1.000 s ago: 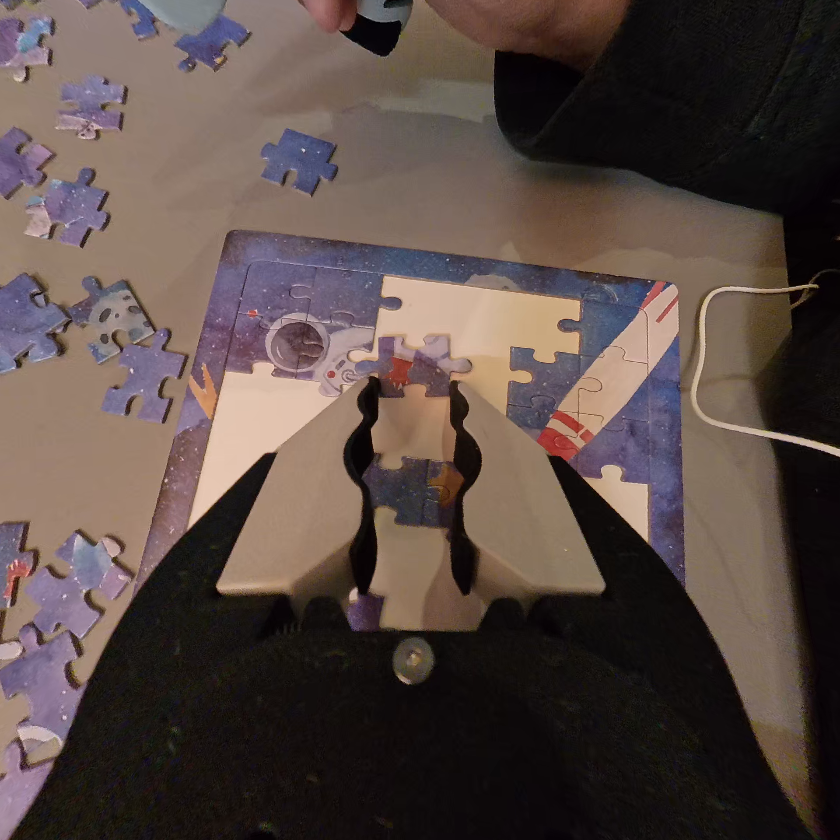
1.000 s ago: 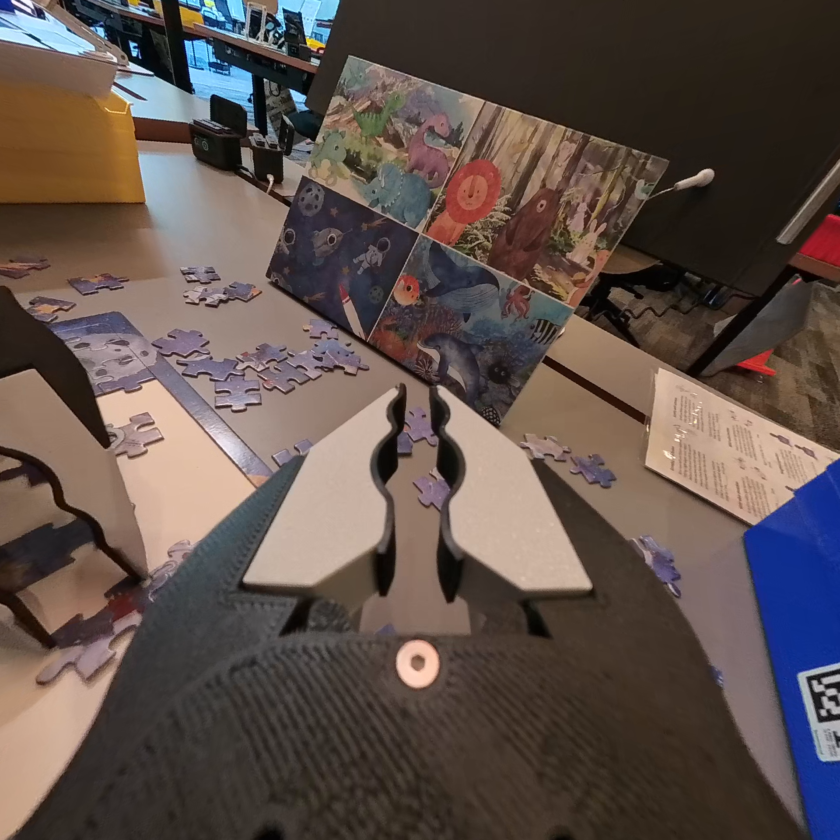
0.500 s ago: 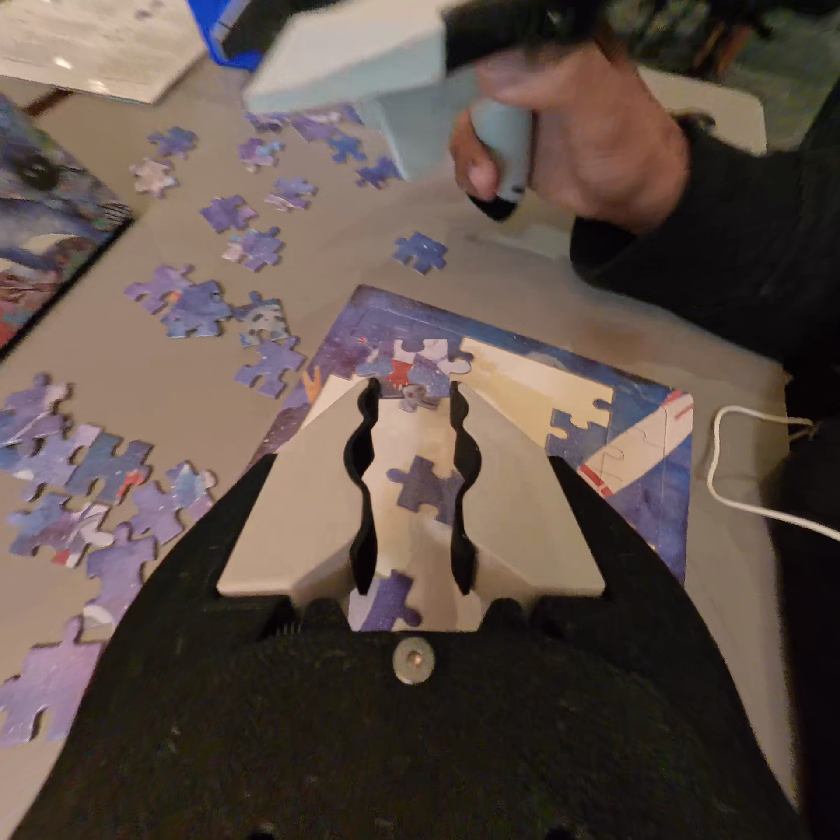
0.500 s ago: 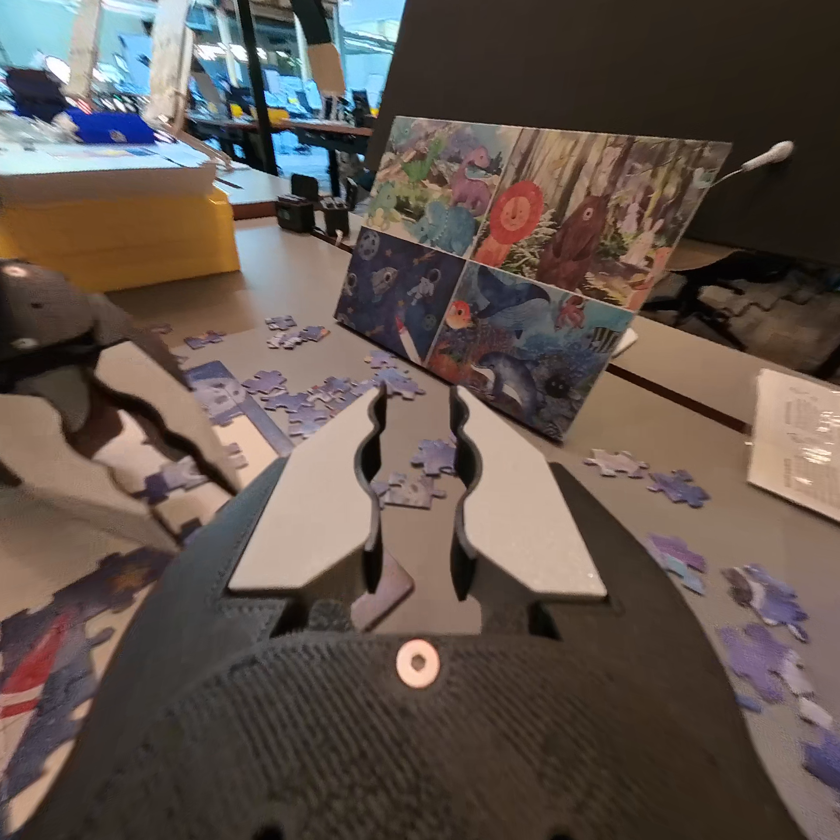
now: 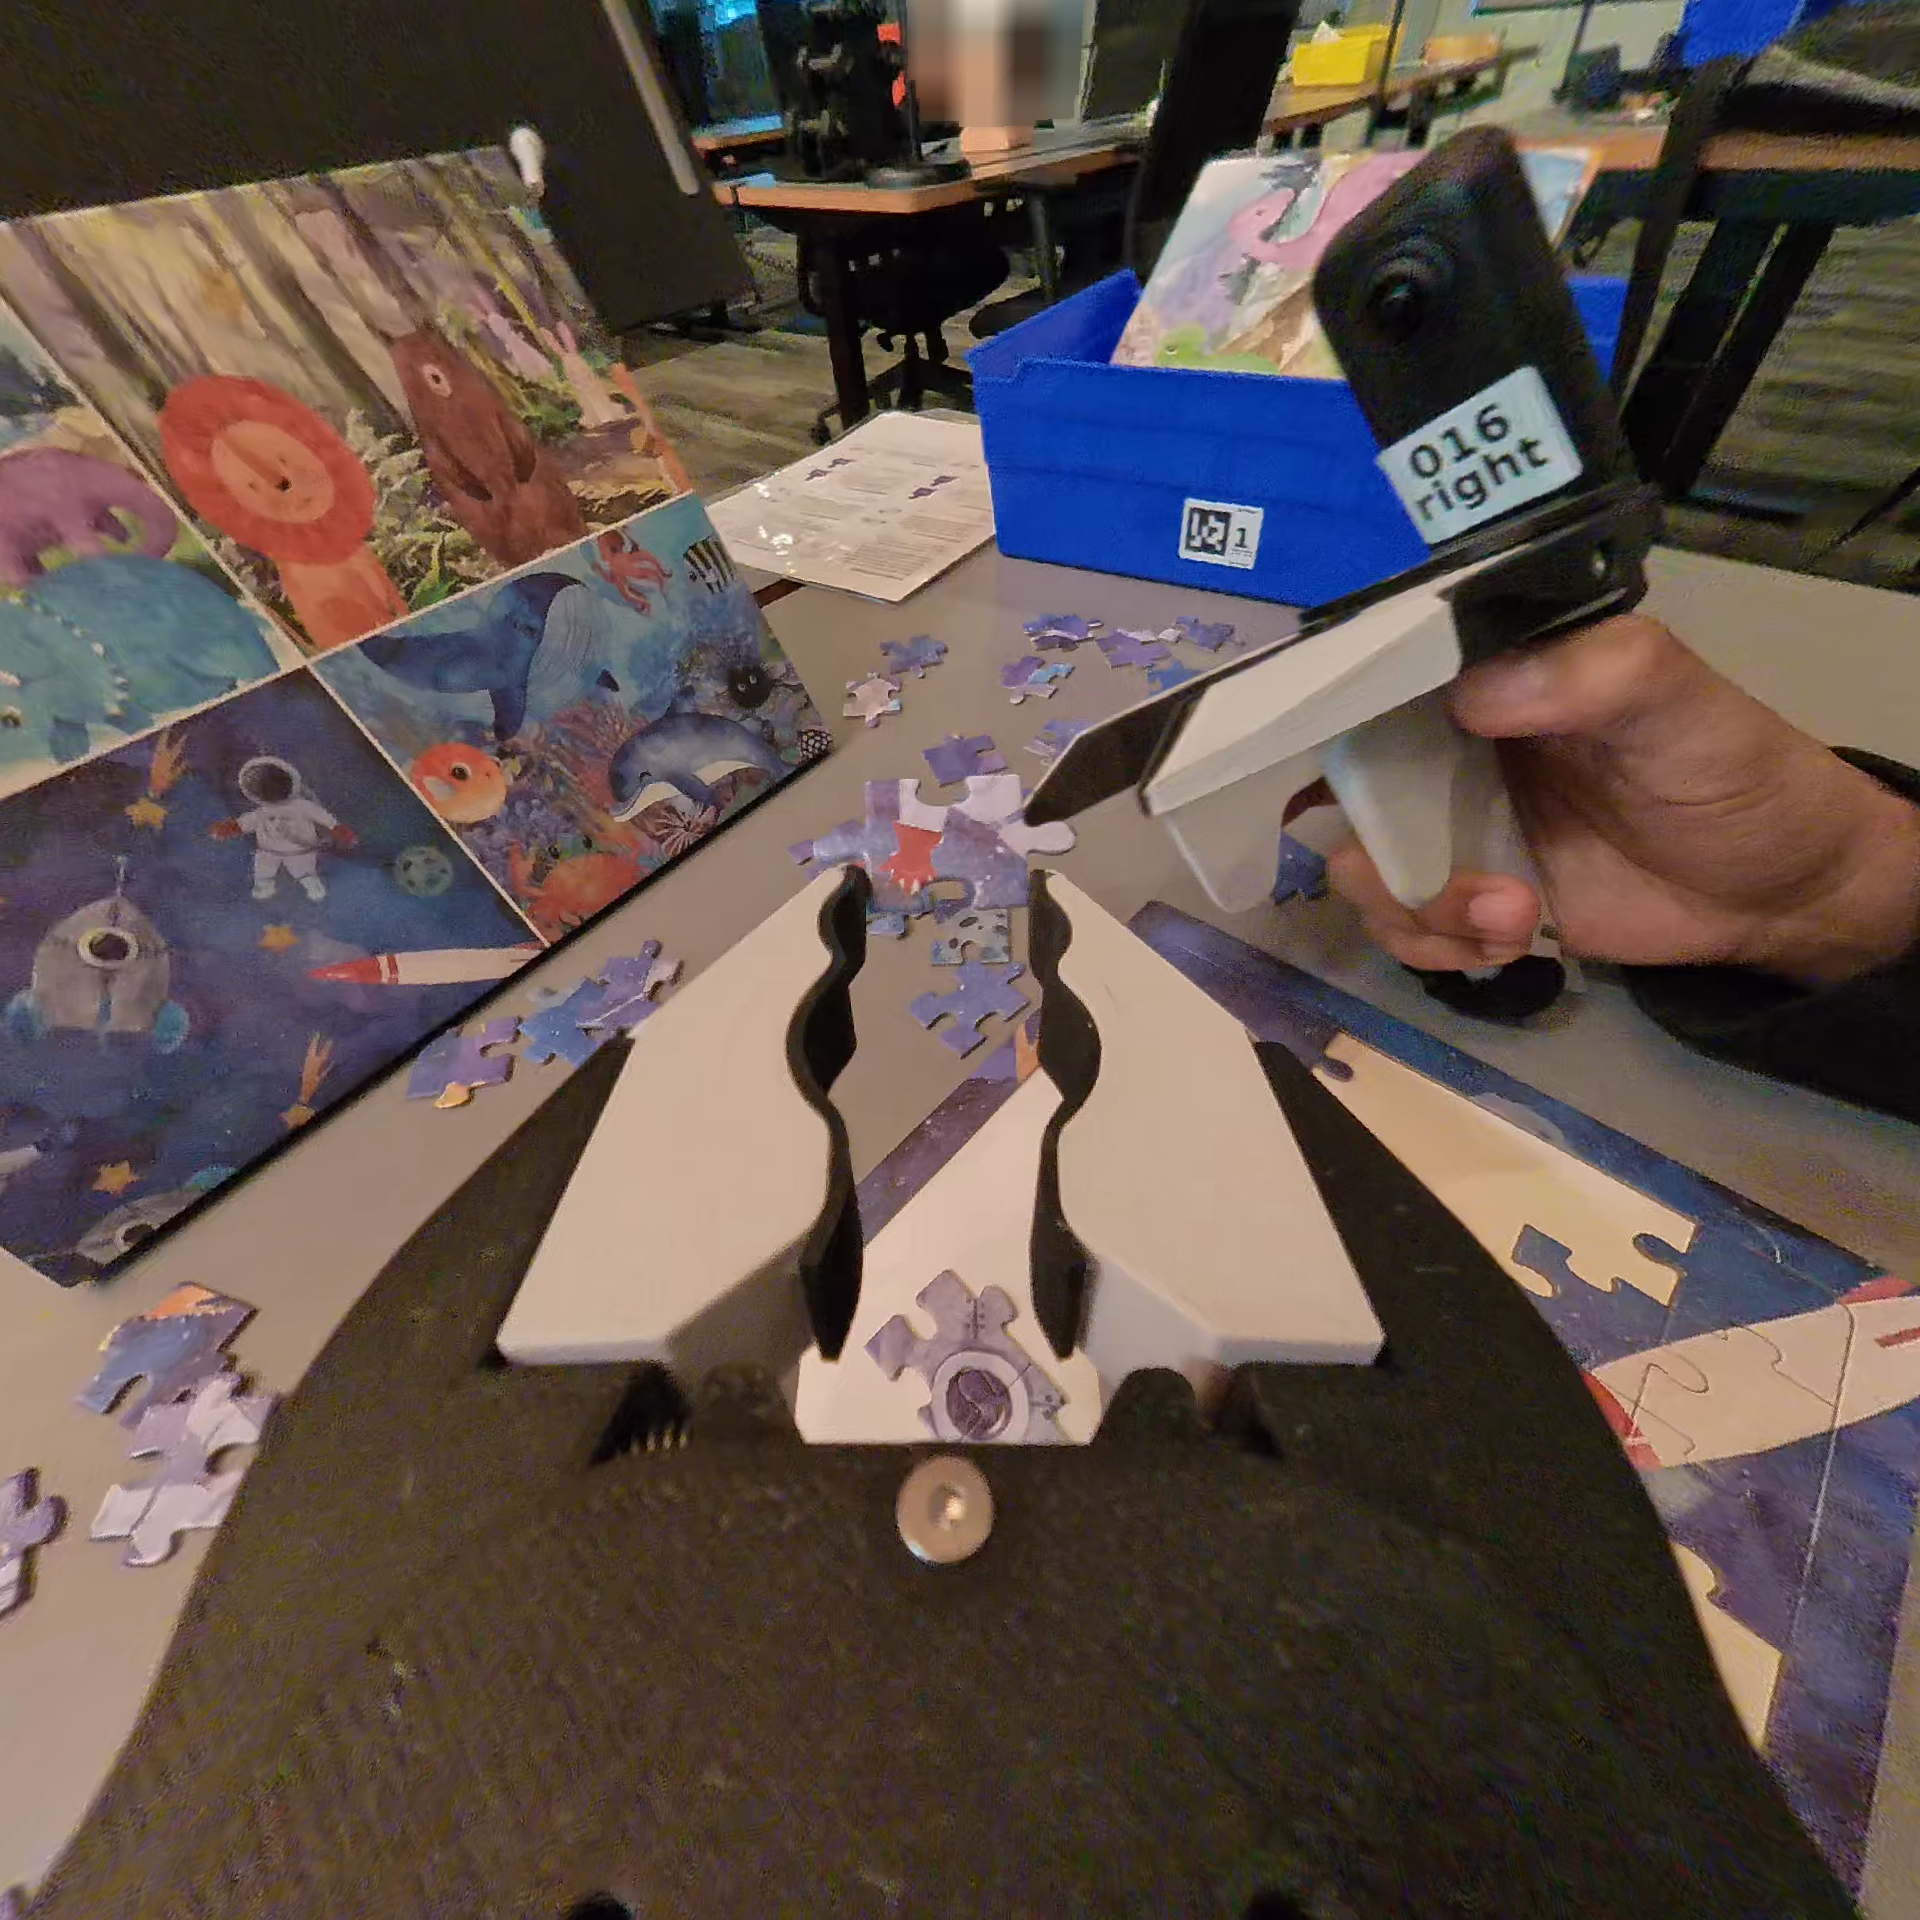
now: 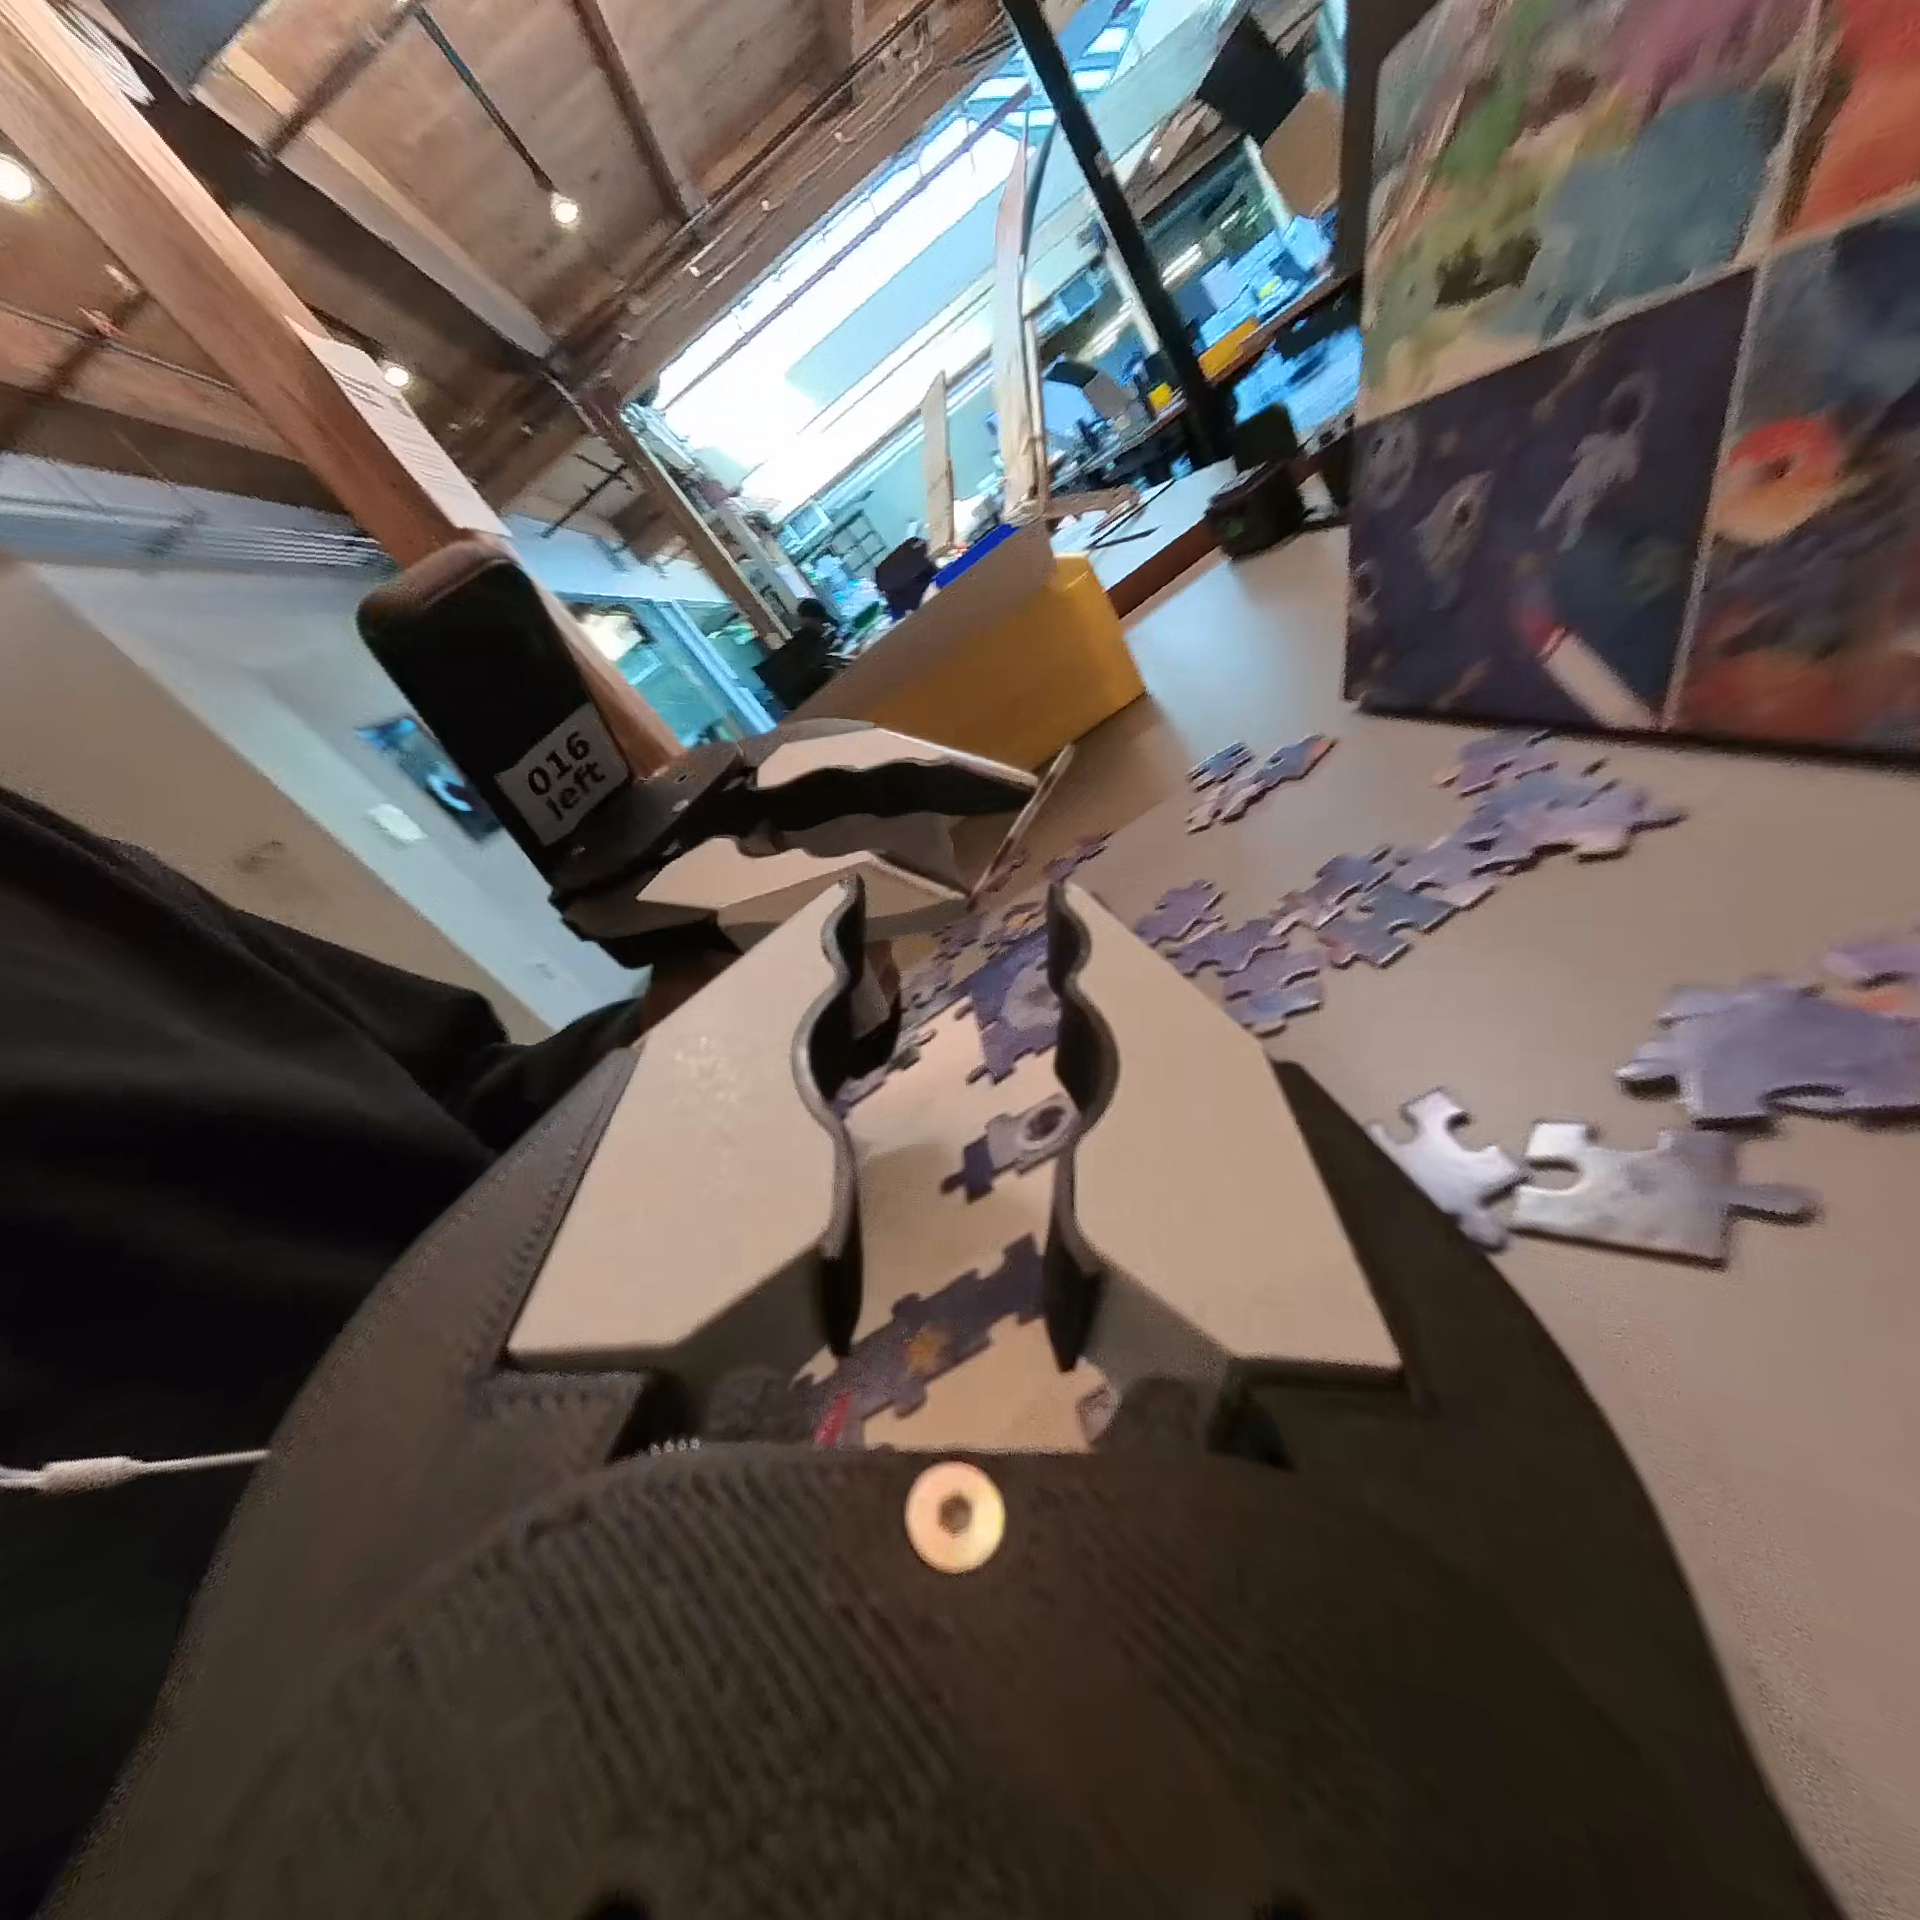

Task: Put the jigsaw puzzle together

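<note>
My left gripper (image 5: 948, 883) is shut on a small cluster of joined purple puzzle pieces with a red glove on it (image 5: 935, 842), held tilted above the table. The right wrist view shows that cluster edge-on (image 6: 1023, 821) at the left gripper's (image 6: 997, 816) tips. My right gripper (image 6: 956, 904) is open and holds nothing; in the left wrist view its fingertips (image 5: 1049, 800) are at the cluster's right knob. Below lies the partly filled space puzzle board (image 5: 1299, 997), with a loose porthole piece (image 5: 966, 1361) on its bare cream area (image 6: 914, 1122).
Several loose purple pieces (image 5: 966, 1003) (image 6: 1351, 914) are scattered on the grey table. A propped picture panel (image 5: 312, 727) (image 6: 1662, 416) stands at the back. A blue bin (image 5: 1143, 468), a paper sheet (image 5: 862, 509) and a yellow box (image 6: 1018, 665) lie beyond. A person's hand (image 5: 1662, 810) holds the right gripper. Left and right tips are no more than a few centimetres apart. Left tips and right tips are each some 20 centimeters from the propped picture panel (image 6: 1662, 416). It is also in sight in the left wrist view (image 5: 322, 771).
My left gripper rose from over the board and tilted up, still holding the joined pieces. My right gripper opened its jaws wider and swung left toward the left gripper's tips.
</note>
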The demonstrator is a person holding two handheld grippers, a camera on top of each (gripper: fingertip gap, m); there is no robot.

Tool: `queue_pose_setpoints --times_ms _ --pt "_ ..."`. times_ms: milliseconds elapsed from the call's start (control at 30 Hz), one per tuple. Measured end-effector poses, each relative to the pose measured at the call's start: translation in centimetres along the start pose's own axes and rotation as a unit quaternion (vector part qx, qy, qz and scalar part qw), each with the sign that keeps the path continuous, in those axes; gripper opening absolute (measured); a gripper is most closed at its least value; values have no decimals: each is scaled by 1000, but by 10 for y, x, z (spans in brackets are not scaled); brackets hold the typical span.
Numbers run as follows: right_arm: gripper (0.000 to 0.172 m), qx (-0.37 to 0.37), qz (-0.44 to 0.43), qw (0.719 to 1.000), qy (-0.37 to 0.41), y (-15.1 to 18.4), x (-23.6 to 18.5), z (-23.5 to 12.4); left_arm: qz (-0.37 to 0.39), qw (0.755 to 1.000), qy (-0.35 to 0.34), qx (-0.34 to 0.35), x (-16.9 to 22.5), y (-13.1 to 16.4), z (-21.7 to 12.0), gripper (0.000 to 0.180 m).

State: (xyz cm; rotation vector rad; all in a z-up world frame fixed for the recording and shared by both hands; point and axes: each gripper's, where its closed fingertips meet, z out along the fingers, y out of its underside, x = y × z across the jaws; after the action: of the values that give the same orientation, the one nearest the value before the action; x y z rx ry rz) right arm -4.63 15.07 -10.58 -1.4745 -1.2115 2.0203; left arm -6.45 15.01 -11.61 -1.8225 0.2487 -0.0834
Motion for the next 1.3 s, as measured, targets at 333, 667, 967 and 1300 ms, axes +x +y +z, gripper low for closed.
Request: queue_pose_setpoints --times_ms 333,667,967,1300 --pt "3 16 55 998 -12 -5 7 -9 16 1000 10 9 18 -4 5 30" --pt "0 -12 48 999 1 -3 12 -17 -40 999 33 14 15 -6 1 37" --pt "0 -148 -74 985 -36 32 -16 -10 -216 943 248 -49 46 4 -14 6" --pt "0 -64 -82 994 -27 8 -17 -7 -280 917 278 -50 59 11 -13 0"
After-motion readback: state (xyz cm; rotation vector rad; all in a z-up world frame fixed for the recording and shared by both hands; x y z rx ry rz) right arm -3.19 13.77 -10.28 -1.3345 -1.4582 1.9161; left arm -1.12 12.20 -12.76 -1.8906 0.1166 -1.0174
